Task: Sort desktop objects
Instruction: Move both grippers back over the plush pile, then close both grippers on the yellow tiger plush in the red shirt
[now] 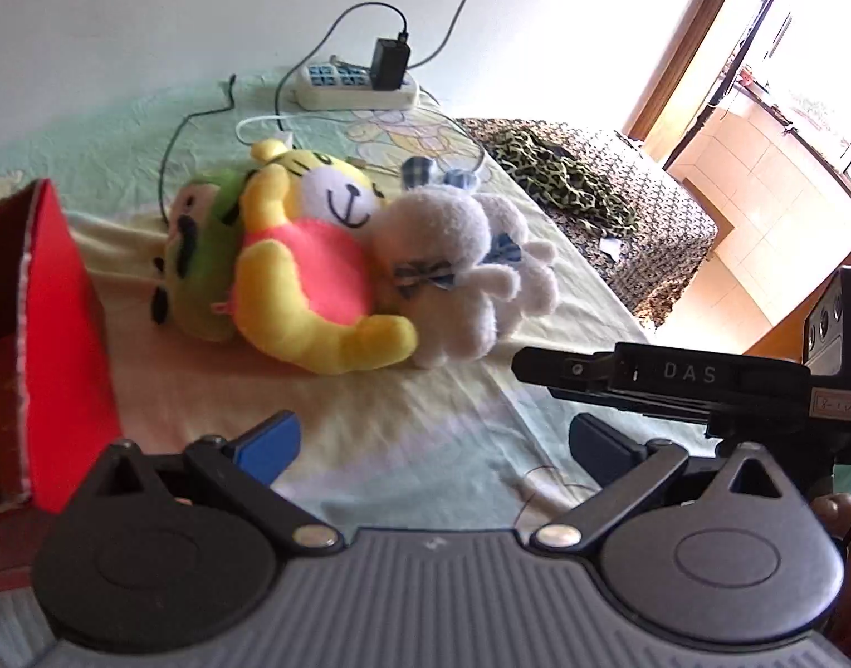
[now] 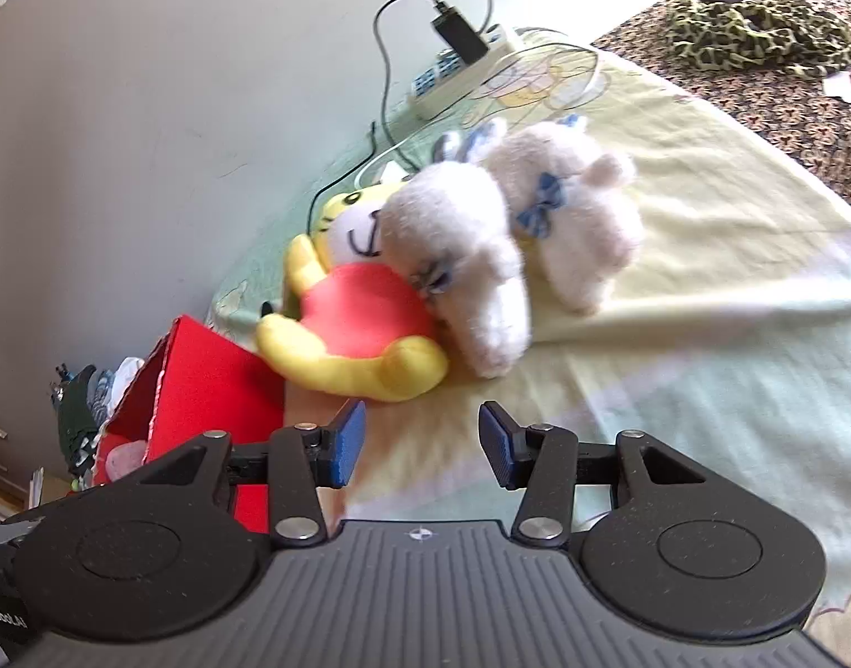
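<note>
A yellow tiger plush [image 1: 308, 273] in a pink shirt lies on the pale sheet, a green plush [image 1: 200, 247] against its left and two white bunny plushes [image 1: 459, 256] with blue bows against its right. In the right wrist view the tiger [image 2: 358, 317] and bunnies [image 2: 481, 245] lie just ahead. My left gripper [image 1: 431, 440] is open and empty, short of the toys. My right gripper [image 2: 420, 442] is open and empty, close below the tiger's leg; its body shows in the left wrist view [image 1: 676, 384].
A red box [image 1: 52, 345] stands open at the left, also in the right wrist view [image 2: 203, 384]. A white power strip [image 1: 353, 86] with a black charger and cables lies at the back by the wall. A patterned blanket [image 1: 609, 195] covers the right side.
</note>
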The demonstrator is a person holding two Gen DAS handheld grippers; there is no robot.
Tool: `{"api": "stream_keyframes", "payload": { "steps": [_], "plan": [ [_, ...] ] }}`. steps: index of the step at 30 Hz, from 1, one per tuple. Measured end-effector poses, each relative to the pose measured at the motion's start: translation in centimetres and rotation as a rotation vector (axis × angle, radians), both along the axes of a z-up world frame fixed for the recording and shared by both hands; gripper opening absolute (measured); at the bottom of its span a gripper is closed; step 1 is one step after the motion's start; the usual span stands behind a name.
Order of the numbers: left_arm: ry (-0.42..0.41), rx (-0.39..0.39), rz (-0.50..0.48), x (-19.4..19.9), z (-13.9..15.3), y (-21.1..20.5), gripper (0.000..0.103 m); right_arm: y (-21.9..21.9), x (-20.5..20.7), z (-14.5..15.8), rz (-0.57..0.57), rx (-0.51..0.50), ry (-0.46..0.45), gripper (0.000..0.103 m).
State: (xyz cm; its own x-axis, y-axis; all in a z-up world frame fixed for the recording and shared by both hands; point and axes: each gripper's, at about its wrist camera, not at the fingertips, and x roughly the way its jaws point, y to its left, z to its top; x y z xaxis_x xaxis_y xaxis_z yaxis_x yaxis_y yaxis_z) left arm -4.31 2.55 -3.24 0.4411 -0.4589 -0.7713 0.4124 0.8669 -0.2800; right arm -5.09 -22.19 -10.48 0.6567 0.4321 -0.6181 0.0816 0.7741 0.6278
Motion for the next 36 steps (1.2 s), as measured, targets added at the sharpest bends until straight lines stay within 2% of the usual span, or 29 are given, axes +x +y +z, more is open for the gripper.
{"api": "stream_keyframes", "payload": {
  "steps": [3,6,9,12,14,17,20,23,24,25,28,32,36],
  "plan": [
    [0.035,-0.028,0.004,1.2,-0.9,-1.8,0.102,-1.9,0.1,-0.2,-0.025,-0.011,0.009,0.050],
    [0.007,-0.019,0.079,2.2,-1.3,-2.3,0.102,-3.5,0.6,0.0,-0.021,-0.017,0.006,0.050],
    [0.007,-0.064,0.144,3.5,-1.4,-1.9,0.102,-4.4,1.6,0.1,0.014,-0.015,0.005,0.050],
    [-0.029,-0.080,0.206,4.0,-1.2,-1.5,0.102,-5.2,2.8,0.3,0.044,-0.011,-0.002,0.050],
    [-0.062,-0.058,0.253,4.4,-1.1,-1.1,0.102,-5.5,3.6,0.6,0.077,0.022,-0.011,0.050],
    [-0.127,0.035,0.346,5.2,-1.3,-0.3,0.102,-5.4,5.0,0.6,0.148,0.099,-0.013,0.050],
    [-0.141,0.126,0.376,6.9,-2.3,0.2,0.085,-4.5,6.5,0.1,0.207,0.175,0.010,0.050],
    [-0.098,0.113,0.373,8.2,-3.4,0.8,0.081,-3.6,8.0,-0.6,0.242,0.236,0.033,0.050],
    [-0.085,0.102,0.373,8.5,-3.6,0.9,0.075,-3.2,8.4,-0.8,0.259,0.252,0.042,0.049],
    [-0.074,0.098,0.370,8.7,-3.7,1.0,0.059,-2.8,8.9,-1.0,0.274,0.259,0.050,0.049],
    [-0.061,0.119,0.374,9.4,-3.8,0.9,0.052,-1.5,10.1,-1.6,0.320,0.242,0.082,0.048],
    [-0.040,0.095,0.391,9.1,-3.5,1.2,0.046,-0.3,10.9,-2.4,0.364,0.233,0.109,0.048],
    [-0.022,0.057,0.400,8.3,-2.9,1.3,0.034,0.4,11.4,-3.0,0.392,0.211,0.132,0.047]
  ]
}}
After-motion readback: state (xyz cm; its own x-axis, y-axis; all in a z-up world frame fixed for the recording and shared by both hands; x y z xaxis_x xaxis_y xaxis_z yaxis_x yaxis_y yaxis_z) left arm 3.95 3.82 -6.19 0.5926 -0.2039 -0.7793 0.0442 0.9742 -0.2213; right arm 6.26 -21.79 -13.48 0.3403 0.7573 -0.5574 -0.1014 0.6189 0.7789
